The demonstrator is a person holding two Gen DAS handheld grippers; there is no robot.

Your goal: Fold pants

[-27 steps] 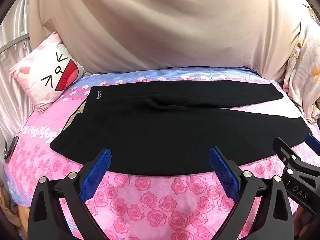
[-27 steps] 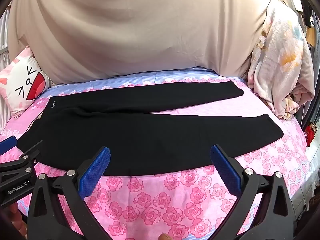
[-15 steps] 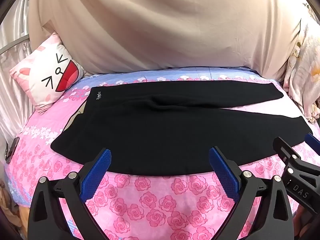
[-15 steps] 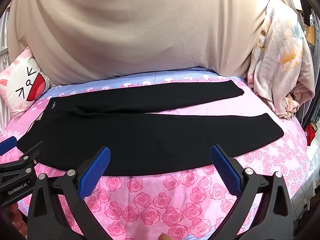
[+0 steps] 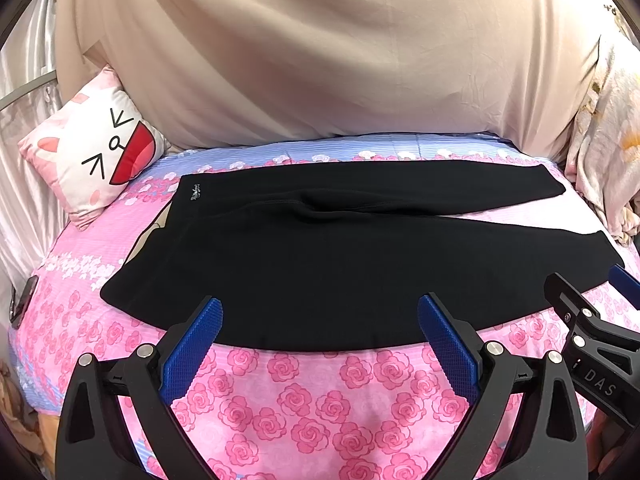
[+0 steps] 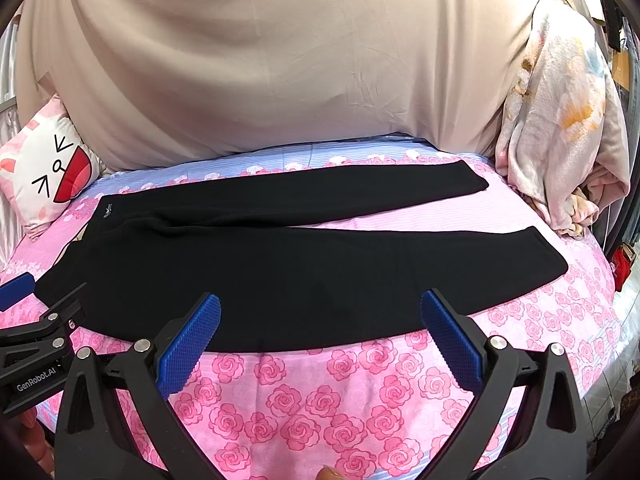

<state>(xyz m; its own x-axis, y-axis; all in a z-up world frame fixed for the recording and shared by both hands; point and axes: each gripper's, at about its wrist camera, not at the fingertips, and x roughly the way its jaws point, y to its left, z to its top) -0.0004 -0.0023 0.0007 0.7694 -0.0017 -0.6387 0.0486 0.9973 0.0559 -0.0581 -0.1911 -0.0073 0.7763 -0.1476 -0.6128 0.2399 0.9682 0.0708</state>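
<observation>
Black pants [image 5: 340, 256] lie flat on the pink rose bedsheet [image 5: 304, 408], waistband at the left, both legs running to the right and spread apart; they also show in the right wrist view [image 6: 304, 268]. My left gripper [image 5: 320, 320] is open and empty, its blue pads hovering over the pants' near edge toward the waist side. My right gripper [image 6: 320, 316] is open and empty over the near leg's edge. Each gripper shows at the edge of the other's view.
A cat-face pillow [image 5: 92, 148] sits at the back left. A beige sheet [image 5: 320, 60] hangs behind the bed. A floral blanket [image 6: 560, 128] is piled at the right. A phone [image 5: 22, 300] lies at the bed's left edge.
</observation>
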